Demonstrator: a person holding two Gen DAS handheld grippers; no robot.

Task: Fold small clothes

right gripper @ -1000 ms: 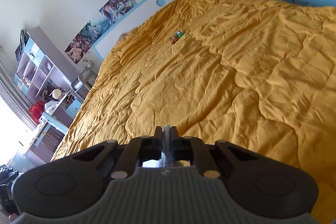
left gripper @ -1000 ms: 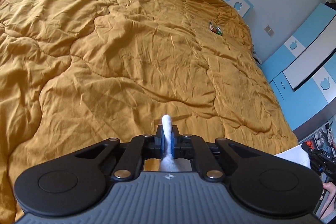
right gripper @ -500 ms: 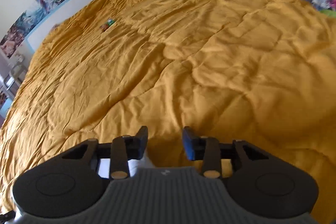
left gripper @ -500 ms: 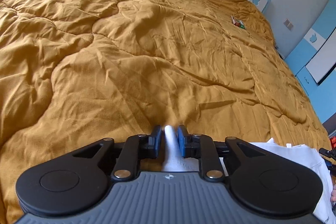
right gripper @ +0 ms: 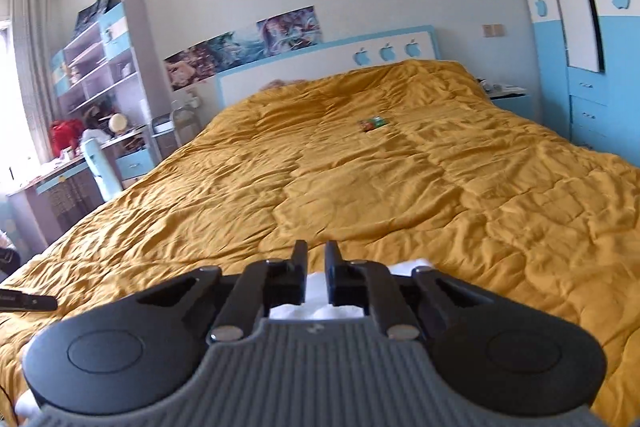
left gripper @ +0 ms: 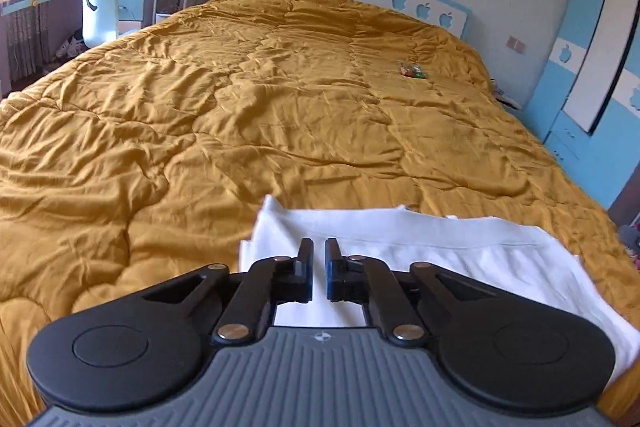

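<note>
My left claw's (left gripper: 316, 259) housing covers the near part of the white garment (left gripper: 480, 251), and its right side runs out past the picture's edge. In the right wrist view only slivers of that garment (right gripper: 408, 265) show behind my right claw (right gripper: 316, 259), so I cannot tell how it lies. The small colourful thing (left gripper: 413, 70) far up the quilt (left gripper: 280, 107) is too tiny to name. A dark object (right gripper: 28, 301) at the left border is cut off.

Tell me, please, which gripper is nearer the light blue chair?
Left. The left gripper, over the white garment, is on the side of the light blue chair; the right gripper is toward the wardrobe. Both just closed, empty.
</note>
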